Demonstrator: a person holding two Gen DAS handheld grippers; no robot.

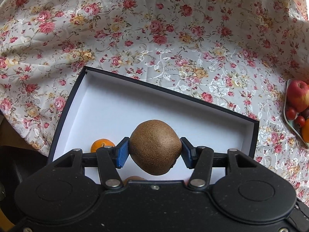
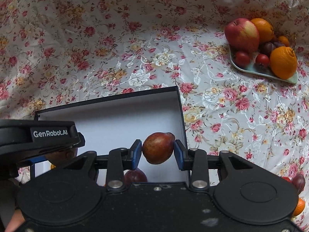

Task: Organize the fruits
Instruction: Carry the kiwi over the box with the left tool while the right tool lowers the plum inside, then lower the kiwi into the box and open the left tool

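My left gripper (image 1: 155,150) is shut on a brown kiwi (image 1: 155,147), held above the white inside of a dark-rimmed box (image 1: 108,104). A small orange (image 1: 101,145) lies in the box behind the left pad. My right gripper (image 2: 158,151) is shut on a red-brown pear (image 2: 158,147), over the same box (image 2: 119,116) near its right wall. A dark plum (image 2: 135,176) lies in the box just under the right gripper. The left gripper's body (image 2: 38,137) shows at the left of the right wrist view.
A pale green plate (image 2: 249,70) at the back right carries an apple (image 2: 242,34), oranges (image 2: 283,61), small tomatoes and plums. The same plate (image 1: 289,121) shows at the left view's right edge. Loose fruit (image 2: 298,182) lies at the lower right. A flowered cloth (image 1: 154,29) covers the table.
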